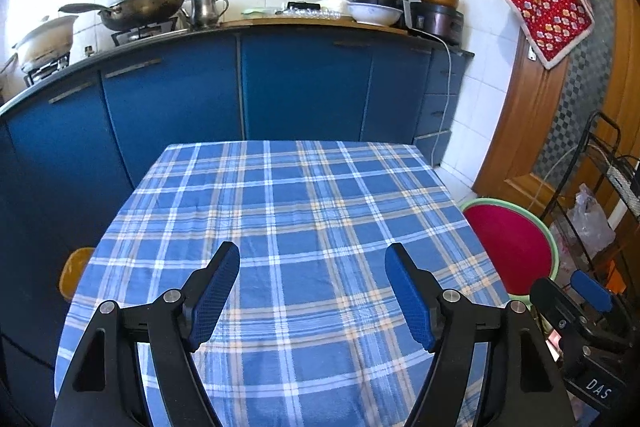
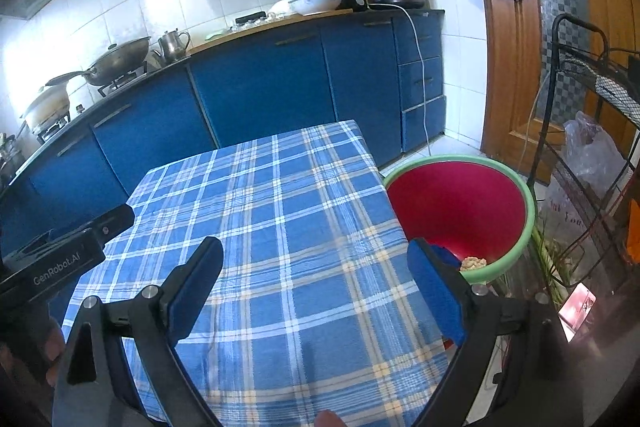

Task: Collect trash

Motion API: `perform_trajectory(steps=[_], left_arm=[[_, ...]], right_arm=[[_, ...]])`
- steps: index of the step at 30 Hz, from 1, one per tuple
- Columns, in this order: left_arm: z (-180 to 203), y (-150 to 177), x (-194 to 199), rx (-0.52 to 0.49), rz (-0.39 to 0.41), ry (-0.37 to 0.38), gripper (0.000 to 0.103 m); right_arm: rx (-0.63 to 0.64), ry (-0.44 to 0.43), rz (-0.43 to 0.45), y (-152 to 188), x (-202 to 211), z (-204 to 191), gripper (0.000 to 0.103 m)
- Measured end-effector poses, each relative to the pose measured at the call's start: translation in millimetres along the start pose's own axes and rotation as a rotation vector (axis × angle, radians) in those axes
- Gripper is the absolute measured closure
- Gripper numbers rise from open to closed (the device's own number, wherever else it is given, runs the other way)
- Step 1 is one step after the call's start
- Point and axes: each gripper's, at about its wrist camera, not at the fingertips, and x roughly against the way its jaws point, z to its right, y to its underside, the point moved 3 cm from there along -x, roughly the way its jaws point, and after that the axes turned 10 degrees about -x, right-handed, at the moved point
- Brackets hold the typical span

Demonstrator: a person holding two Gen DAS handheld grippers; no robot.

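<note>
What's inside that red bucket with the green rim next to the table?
In the red bucket, a small pale crumpled lump lies at the bottom. What it is, I cannot tell. The right gripper's finger covers part of the bottom, so anything more there stays hidden.

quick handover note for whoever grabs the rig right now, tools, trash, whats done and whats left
Left tool: open, empty, over the checked tablecloth.
Right tool: open, empty, over the table's right side, next to the red bin.
Trash: pale scraps lie at the bottom of the bin.
Done: no trash shows on the cloth in either view.
Left: probably just check the hidden near edge and the floor.
</note>
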Motion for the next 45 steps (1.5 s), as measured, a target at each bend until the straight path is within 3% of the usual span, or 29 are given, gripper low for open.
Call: perform_trajectory(steps=[45], left_arm=[[-4.0,0.9,2.6,0.012,0.017,-0.006,0.026]], right_arm=[[-0.003,0.002,0.003,-0.4,0.5,-1.4,0.011]])
